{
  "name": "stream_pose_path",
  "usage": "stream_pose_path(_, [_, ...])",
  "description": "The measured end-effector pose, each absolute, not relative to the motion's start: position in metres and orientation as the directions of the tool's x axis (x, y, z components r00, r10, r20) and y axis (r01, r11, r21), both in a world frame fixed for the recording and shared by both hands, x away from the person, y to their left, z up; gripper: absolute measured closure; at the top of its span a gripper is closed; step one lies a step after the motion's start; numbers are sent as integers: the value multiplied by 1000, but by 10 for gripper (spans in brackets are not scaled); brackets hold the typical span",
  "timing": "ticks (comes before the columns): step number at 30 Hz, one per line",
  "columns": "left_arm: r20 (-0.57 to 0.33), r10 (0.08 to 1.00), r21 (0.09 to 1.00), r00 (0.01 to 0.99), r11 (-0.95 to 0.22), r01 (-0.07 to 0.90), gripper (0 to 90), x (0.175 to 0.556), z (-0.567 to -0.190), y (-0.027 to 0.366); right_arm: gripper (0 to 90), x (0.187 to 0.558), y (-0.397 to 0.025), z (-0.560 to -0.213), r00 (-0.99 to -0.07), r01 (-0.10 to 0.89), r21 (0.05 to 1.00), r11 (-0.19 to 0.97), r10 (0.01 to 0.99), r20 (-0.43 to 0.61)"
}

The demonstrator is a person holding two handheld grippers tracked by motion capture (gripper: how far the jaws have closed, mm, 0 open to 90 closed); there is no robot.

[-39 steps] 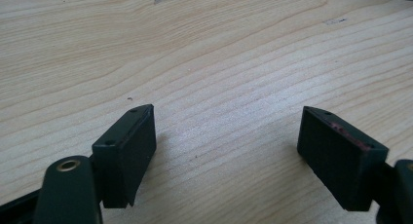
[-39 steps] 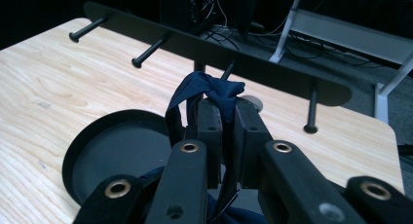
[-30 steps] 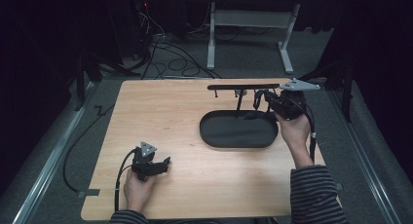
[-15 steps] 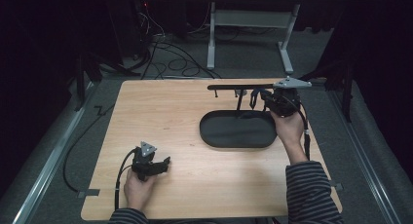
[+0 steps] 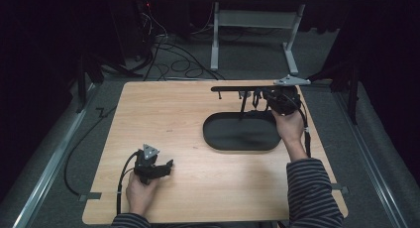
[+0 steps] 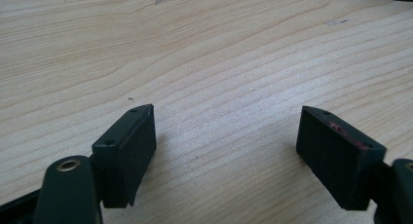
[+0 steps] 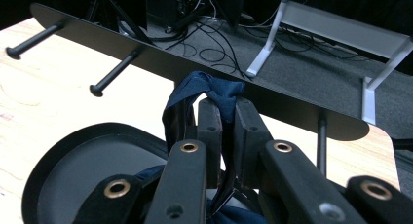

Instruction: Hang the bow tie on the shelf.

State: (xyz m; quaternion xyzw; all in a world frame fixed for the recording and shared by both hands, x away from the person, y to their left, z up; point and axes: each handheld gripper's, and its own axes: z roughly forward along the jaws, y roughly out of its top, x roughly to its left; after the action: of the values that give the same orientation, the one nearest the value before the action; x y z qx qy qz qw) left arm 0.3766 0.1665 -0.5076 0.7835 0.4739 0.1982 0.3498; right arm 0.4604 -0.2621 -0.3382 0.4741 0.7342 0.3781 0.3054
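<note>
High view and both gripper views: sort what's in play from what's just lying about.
In play:
right tool, shut on blue cloth
peg rack
black tray

Lying about:
left tool, open over bare table
floor cables

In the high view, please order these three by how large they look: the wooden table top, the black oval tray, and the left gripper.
1. Wooden table top, by far the largest.
2. Black oval tray, resting on it.
3. Left gripper, smallest; it sits nearer the camera, yet looks clearly smaller than the tray.
</note>
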Motion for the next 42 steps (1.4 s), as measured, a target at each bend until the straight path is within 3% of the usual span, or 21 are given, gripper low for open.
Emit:
stream_pose_path(18, [-20,880,736,474,-308,603,222,376,-508,166,838,475,-269,-353,-342,525,818,236,938,-51])
stream_pose_path(42, [-19,880,736,475,-309,603,222,376,-508,167,635,468,-283,-362,-343,550,815,181,939,23])
